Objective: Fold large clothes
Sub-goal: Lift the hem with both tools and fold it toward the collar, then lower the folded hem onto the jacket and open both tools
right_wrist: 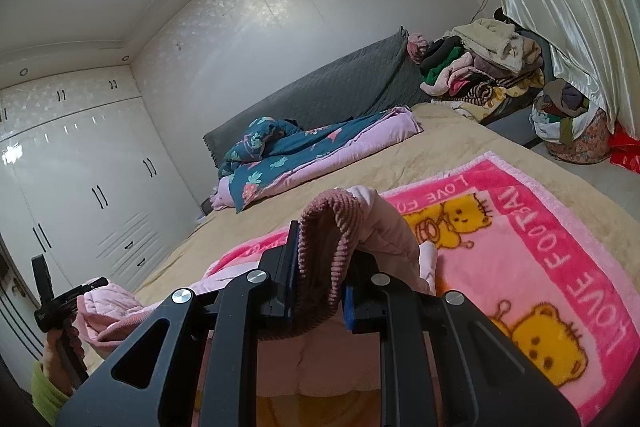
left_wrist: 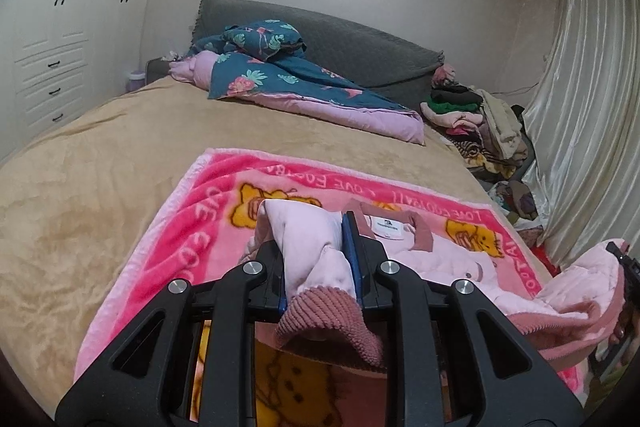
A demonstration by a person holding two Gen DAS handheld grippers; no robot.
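A: Both grippers have a sleeve end each. The left gripper (left_wrist: 320,267) has its fingers clamped on a ribbed cuff of the pink quilted jacket (left_wrist: 460,267); the right gripper (right_wrist: 320,291) is clamped on the other cuff (right_wrist: 324,243) in the same way.

B: And the jacket's body?

A: It lies on the pink teddy-bear fleece blanket (right_wrist: 540,247) spread over the tan bedspread (left_wrist: 100,167), collar and label facing up, sleeves lifted off it.

B: What could spoil the fold?

A: I'd judge slippage. The cuffs are thick, springy corduroy-like ribbing, bunched rather than flat, so a pull could drag one out. The quilted shell looks puffy and soft; it may balloon and refuse a crisp crease. And the plush blanket could grip the jacket and ride along with it — both are fuzzy.
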